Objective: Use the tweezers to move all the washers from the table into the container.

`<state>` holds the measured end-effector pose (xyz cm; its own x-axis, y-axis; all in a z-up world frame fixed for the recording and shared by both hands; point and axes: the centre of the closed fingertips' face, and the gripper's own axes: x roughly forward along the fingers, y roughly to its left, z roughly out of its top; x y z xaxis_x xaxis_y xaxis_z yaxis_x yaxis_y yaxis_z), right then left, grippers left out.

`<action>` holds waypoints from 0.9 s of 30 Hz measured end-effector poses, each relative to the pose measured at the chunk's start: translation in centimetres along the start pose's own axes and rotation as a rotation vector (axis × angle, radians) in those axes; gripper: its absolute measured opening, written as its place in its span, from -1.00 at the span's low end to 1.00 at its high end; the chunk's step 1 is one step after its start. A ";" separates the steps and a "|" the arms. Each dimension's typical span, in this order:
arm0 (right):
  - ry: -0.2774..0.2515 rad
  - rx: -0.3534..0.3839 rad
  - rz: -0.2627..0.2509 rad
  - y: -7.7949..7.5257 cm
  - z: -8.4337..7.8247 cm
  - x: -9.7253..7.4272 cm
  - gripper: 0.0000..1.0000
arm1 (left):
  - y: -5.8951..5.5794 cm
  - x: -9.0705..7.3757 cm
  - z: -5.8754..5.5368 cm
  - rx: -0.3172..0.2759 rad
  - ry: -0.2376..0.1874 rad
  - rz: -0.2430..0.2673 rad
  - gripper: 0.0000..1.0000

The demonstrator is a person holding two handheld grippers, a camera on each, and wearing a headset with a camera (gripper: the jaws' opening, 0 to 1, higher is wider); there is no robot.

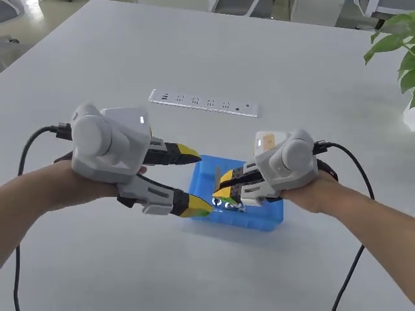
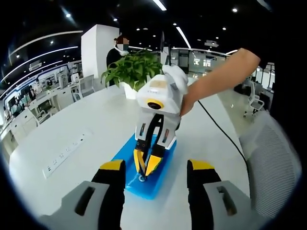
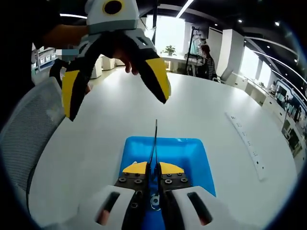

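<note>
A shallow blue container (image 1: 260,218) lies on the white table in front of me. Small silvery washers (image 1: 227,205) lie inside it near its front left. My right gripper (image 1: 225,183) is shut on thin black tweezers (image 3: 155,139), which point down over the container (image 3: 188,158). In the left gripper view, the tweezers' tip (image 2: 143,176) sits just above the container (image 2: 152,185), by a small ring. My left gripper (image 1: 191,180) hovers open at the container's left edge, holding nothing. It faces the right gripper (image 2: 146,165).
A white power strip (image 1: 204,102) lies on the table beyond the container. A potted plant (image 1: 399,45) stands at the far right edge. Black cables trail from both grippers. Mesh chairs (image 2: 273,158) stand beside the table; a person (image 2: 117,50) stands far back.
</note>
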<state>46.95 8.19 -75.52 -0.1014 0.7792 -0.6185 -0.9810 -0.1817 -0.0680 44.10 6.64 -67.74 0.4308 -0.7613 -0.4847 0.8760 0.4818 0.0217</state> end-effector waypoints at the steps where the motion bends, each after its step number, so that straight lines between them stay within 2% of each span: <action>1: 0.000 -0.001 0.000 0.0 0.0 0.0 -0.86 | 0.1 0.2 0.0 0.010 0.004 -0.007 -0.01; 7: 0.007 -0.015 0.003 0.1 -0.1 0.0 -0.86 | 0.6 1.2 0.2 0.052 0.023 -0.048 -0.41; 10: 0.011 -0.024 0.007 0.1 -0.1 0.0 -0.86 | 1.2 1.6 0.1 0.093 0.044 -0.054 -0.50; 14: 0.019 -0.039 0.013 0.3 -0.1 0.0 -0.86 | 1.3 2.1 0.3 0.118 0.049 -0.094 -0.67; 19: 0.022 -0.049 0.018 0.4 -0.2 -0.1 -0.86 | 1.1 3.1 -0.1 0.162 0.085 -0.143 -0.78; 27: 0.028 -0.068 0.026 0.6 -0.4 -0.3 -0.85 | 0.9 4.0 0.2 0.188 0.091 -0.183 -0.89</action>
<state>46.46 7.61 -75.65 -0.1216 0.7569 -0.6421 -0.9643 -0.2433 -0.1042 46.62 3.96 -69.48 0.2479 -0.7819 -0.5719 0.9659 0.2446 0.0844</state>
